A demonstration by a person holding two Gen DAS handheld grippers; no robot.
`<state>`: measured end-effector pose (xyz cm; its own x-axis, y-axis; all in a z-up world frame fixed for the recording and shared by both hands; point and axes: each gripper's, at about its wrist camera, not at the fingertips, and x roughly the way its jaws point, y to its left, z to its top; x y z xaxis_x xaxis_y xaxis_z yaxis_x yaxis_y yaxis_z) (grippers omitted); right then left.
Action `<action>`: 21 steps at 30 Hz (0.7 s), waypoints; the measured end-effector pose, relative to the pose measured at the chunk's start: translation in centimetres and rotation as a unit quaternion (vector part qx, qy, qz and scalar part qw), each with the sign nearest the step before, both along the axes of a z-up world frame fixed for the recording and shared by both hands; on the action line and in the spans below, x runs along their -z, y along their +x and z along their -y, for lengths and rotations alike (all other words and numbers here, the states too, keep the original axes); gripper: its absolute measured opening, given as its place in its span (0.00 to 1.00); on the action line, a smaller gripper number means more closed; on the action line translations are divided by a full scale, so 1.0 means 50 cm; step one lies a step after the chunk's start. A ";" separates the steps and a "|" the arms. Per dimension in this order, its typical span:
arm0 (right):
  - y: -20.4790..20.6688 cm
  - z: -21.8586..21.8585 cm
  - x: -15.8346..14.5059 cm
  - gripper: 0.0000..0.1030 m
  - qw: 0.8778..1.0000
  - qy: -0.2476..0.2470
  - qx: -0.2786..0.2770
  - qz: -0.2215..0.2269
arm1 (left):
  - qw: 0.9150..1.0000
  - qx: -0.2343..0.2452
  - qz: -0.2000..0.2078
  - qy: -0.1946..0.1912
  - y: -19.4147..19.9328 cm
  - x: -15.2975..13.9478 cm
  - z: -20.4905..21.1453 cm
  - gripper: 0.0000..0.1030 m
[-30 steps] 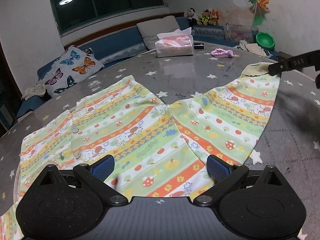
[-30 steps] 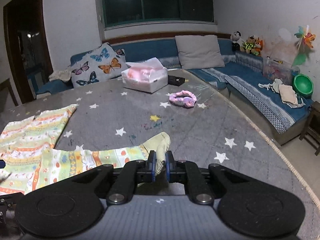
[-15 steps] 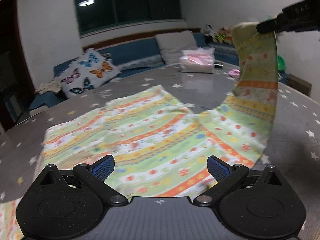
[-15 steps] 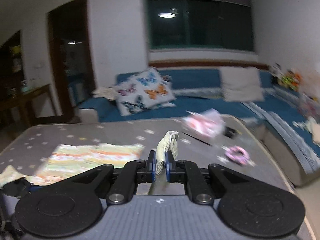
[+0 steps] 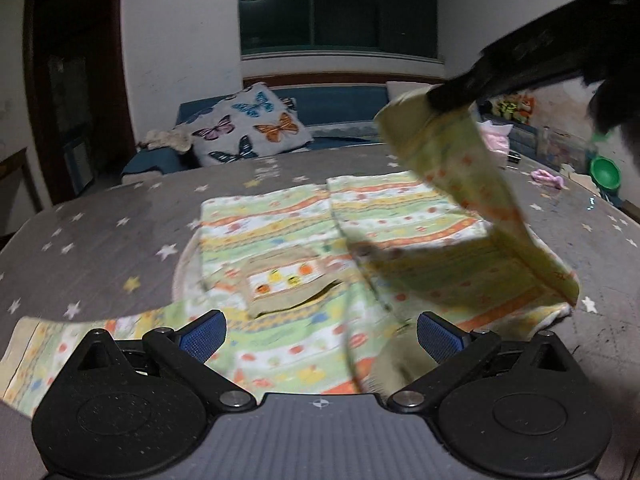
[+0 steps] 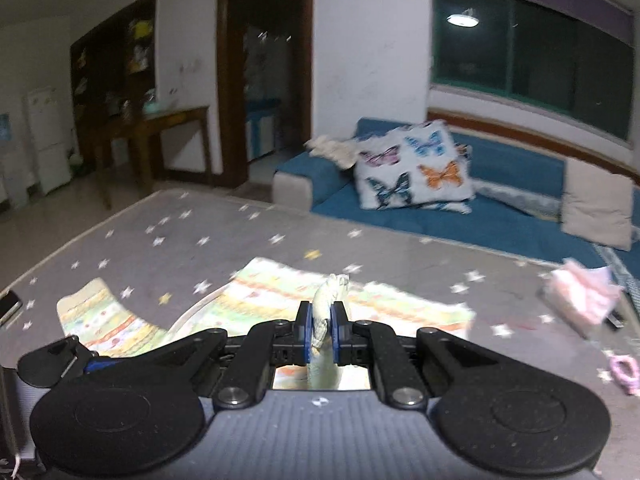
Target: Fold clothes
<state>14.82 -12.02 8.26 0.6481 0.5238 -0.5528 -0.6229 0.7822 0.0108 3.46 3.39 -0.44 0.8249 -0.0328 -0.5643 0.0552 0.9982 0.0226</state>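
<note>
Patterned child's top (image 5: 280, 232) spread on grey star-print bench (image 5: 100, 240), chest pocket (image 5: 286, 280) up, left sleeve (image 5: 72, 344) lying flat toward near left edge. Right sleeve (image 5: 472, 184) lifted off bench, cuff (image 6: 329, 300) pinched between blue pads of right hand-held gripper (image 6: 321, 330), hanging over body of top. Left hand-held gripper (image 5: 320, 332) spread wide, nothing between pads, hovering low over near hem. Butterfly pillow (image 5: 252, 128) on blue sofa (image 6: 500, 216) behind bench. Pink tissue pack (image 6: 580, 300), pink hair tie (image 6: 624, 370) and phone (image 6: 8, 306) on bench, well apart from top. Motion blur on fabric.
</note>
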 end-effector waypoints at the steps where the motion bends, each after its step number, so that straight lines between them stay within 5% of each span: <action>1: 0.001 -0.012 0.007 0.08 1.000 0.001 -0.004 -0.006 | 1.000 -0.003 -0.001 -0.002 -0.002 0.002 -0.005 1.00; 8: -0.012 -0.052 0.032 0.19 0.999 0.011 -0.041 -0.026 | 1.000 -0.021 -0.004 -0.003 -0.003 0.005 -0.026 1.00; 13: -0.006 0.017 0.029 0.21 0.999 -0.008 -0.019 -0.027 | 1.000 -0.025 -0.002 0.001 0.007 -0.002 -0.023 1.00; 21: 0.000 0.149 0.132 0.21 0.994 -0.054 0.020 -0.095 | 0.999 -0.024 -0.019 0.015 0.057 0.010 0.006 1.00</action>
